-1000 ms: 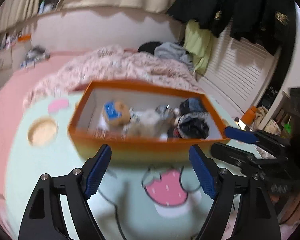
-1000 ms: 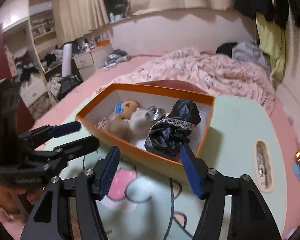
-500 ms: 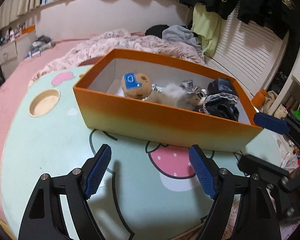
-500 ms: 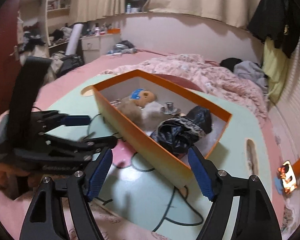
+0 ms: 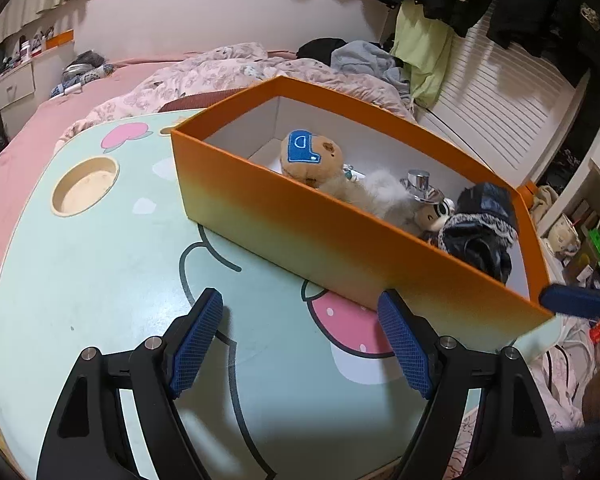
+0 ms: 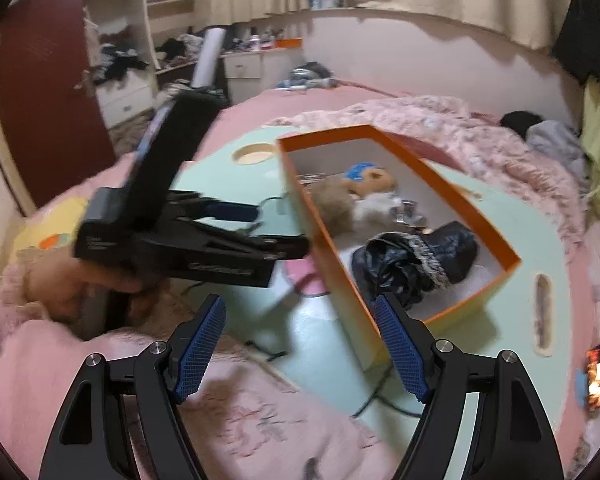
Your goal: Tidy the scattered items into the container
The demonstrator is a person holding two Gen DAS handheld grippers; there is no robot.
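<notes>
the left claw (image 5: 300, 336) hangs spread and empty over the green surface (image 5: 100, 264), just short of the orange box (image 5: 300, 224) holding a bear (image 5: 312, 156) and dark cloth (image 5: 480, 228). the right claw (image 6: 300, 340) gapes empty too, the box ahead of it to the right.

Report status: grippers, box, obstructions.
Left gripper open, empty. Right gripper open, empty. Toys and black cloth inside orange box. Nothing loose seen on table.

You see an orange box (image 5: 300, 224) with white inside, a tan bear (image 5: 314, 158) with a blue patch, black lace-trimmed cloth (image 5: 480, 232), a mint table (image 5: 100, 264) printed with pink strawberries, blue-padded black grippers (image 5: 300, 338).
</notes>
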